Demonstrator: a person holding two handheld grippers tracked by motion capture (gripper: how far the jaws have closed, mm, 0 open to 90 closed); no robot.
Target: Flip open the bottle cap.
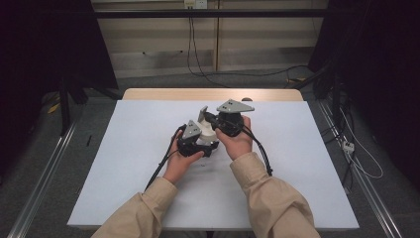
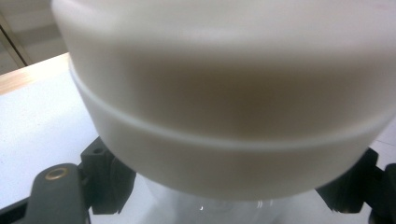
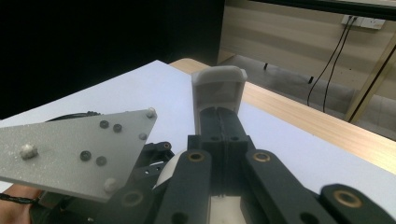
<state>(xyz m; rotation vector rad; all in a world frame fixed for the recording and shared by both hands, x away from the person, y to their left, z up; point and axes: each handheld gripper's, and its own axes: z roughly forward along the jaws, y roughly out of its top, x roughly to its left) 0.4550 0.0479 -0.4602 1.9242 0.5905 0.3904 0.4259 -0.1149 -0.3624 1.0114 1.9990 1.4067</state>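
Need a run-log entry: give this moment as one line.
left gripper: shut on white container | right gripper: shut, tips at white flap

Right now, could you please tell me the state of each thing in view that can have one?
White container: gripped on both sides, flap raised.
Flip lid: swung open, standing up, hollow side facing the right gripper's camera.
Left tongs: shut on the white container.
Right tongs: shut, tips at the flip lid.

White jar (image 1: 204, 132) sits between both hand-held grippers.
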